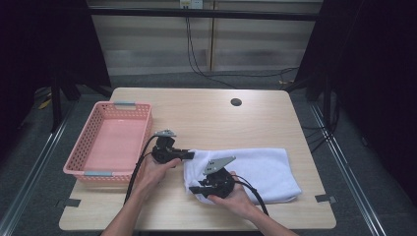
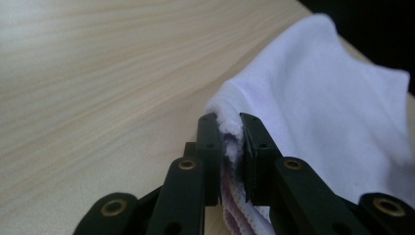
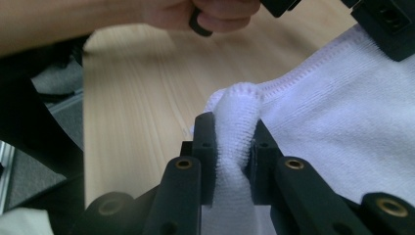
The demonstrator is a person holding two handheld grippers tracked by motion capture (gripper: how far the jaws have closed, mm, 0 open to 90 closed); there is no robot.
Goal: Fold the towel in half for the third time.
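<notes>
A white towel (image 1: 251,172) lies folded on the near right part of the desk (image 1: 206,113), and both claws have hold of its left end. The left claw (image 1: 191,155) comes in from the left and, in the left gripper view, its jaws are pinched on a thin bunch of the towel's edge (image 2: 231,129), cloth pressed between the pads. The right claw (image 1: 194,189) sits at the near left corner; in the right gripper view its jaws squeeze a thicker fold of the towel (image 3: 235,132) that bulges up between them. So the grasping looks done: each claw has its own corner, one farther from the person, one nearer. The towel rests flat on the desk, not lifted, and most of it stretches away to the right. A pink basket (image 1: 93,169) stands at the left of the desk, with nothing inside as far as can be seen. What seems left is the handling itself, likely another fold or a move into the basket; which one cannot be told.
</notes>
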